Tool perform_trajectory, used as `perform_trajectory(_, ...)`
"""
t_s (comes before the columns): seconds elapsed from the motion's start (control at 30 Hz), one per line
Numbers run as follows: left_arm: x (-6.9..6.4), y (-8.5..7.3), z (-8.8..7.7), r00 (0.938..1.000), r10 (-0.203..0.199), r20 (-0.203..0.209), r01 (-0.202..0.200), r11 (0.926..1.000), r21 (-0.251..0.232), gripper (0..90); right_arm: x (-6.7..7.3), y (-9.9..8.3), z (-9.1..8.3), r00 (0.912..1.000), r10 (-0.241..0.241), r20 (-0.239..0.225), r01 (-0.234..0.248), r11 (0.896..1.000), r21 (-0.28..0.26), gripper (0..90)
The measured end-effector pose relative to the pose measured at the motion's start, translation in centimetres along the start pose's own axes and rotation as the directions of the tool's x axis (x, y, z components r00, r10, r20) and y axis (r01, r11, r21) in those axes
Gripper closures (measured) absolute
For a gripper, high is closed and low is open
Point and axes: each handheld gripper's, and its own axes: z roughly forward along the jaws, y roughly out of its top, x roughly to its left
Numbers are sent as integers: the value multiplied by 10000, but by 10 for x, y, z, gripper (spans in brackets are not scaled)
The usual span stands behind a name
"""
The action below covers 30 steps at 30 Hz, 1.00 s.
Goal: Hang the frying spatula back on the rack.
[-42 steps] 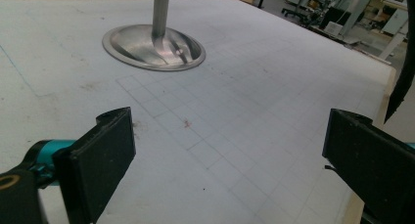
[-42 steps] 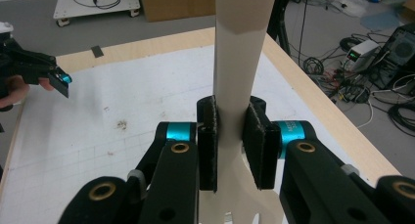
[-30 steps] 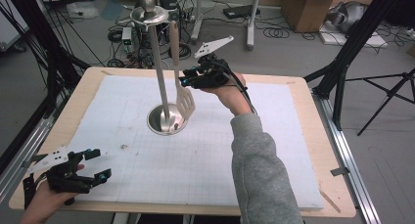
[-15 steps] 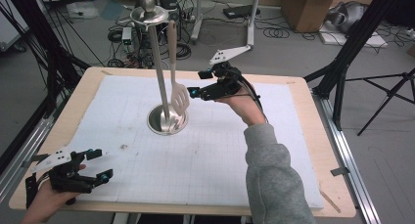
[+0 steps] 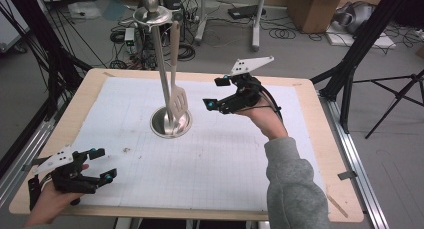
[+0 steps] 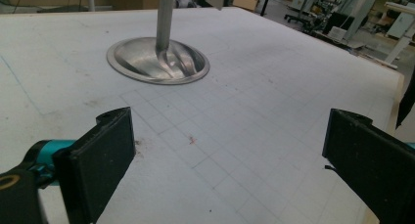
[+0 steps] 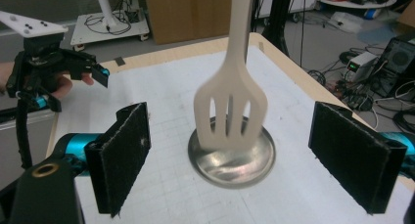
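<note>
My right claw (image 5: 216, 93) has just been opening and stands spread, nothing between its jaws. Just beyond it the pale slotted spatula (image 5: 177, 103) hangs from the metal stand (image 5: 170, 123) mid-counter (image 5: 310, 154). My left claw (image 5: 98, 165) rests spread near the counter's front corner.

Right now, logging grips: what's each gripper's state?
Left gripper: open, holding nothing.
Right gripper: jaws just opened, holding nothing; cream slotted spatula hangs free.
</note>
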Motion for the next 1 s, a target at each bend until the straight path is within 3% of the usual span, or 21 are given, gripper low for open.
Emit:
perform_trajectory(0.47,0,2,5,9999,-105,17,106,9993,-345,59,1,-31,-23,9997,196,146,-197,9998,41,145)
perform_trajectory(1.0,-1,1,10,9999,-94,58,94,9998,-150,59,1,-69,-54,9978,486,447,-470,9982,-373,145)
